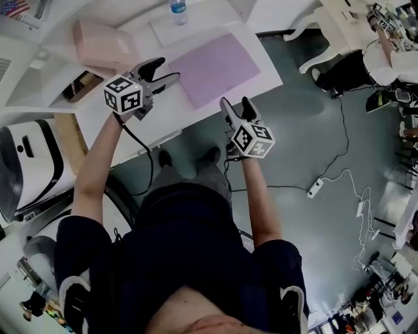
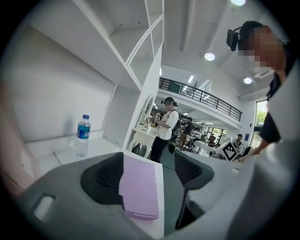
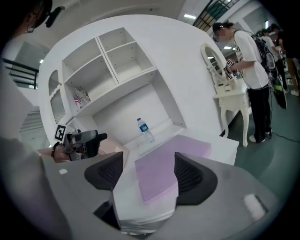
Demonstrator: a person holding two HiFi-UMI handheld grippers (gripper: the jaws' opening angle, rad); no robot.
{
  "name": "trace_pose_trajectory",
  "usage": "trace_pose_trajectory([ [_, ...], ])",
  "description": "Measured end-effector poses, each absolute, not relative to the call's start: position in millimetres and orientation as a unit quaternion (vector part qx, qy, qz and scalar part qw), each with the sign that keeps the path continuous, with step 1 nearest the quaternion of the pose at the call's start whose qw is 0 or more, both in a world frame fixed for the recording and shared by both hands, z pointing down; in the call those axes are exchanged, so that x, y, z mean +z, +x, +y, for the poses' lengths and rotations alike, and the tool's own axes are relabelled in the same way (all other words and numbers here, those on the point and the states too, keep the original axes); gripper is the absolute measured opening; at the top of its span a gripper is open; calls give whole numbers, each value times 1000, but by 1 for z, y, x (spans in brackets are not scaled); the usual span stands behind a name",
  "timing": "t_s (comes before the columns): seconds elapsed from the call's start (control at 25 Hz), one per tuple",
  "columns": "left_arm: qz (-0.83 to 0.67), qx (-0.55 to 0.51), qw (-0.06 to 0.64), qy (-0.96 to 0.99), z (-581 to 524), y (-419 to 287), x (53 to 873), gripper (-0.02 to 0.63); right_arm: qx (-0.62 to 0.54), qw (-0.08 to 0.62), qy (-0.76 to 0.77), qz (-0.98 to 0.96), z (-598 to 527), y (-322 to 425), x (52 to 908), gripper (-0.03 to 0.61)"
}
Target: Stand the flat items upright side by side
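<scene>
Both grippers empty at the table (image 1: pixel 163 127).
Left gripper (image 1: pixel 167 70) and right gripper (image 1: pixel 236 104) held jaws apart, gripping nothing; the purple flat item (image 1: pixel 215 68) lay flat, partly masked by pads in both gripper views.

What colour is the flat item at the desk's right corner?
The flat item is pale lilac; head view shows it best.

Bare desk (image 1: pixel 157 121) flanks the purple pad (image 1: pixel 215 68); bottle (image 1: pixel 177 12) and pink box (image 1: pixel 104 44) behind.

On the smooth, white table (image 1: pixel 163 121), the lilac flat item (image 1: pixel 219 68) looks matt, the pink flat item (image 1: pixel 104 44) matt too; the bottle (image 1: pixel 177 12) is clear plastic.
</scene>
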State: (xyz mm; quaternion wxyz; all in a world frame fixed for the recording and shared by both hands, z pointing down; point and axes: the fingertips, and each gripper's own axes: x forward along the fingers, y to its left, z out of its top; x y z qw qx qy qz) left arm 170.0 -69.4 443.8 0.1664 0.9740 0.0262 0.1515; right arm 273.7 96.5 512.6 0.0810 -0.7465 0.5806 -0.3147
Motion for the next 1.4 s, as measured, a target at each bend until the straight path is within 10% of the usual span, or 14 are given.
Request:
trace_pose_trajectory([
  [1.4,194,420,231,856,-157,325,623,408,-501,242,-697,451,49,335,640,365],
])
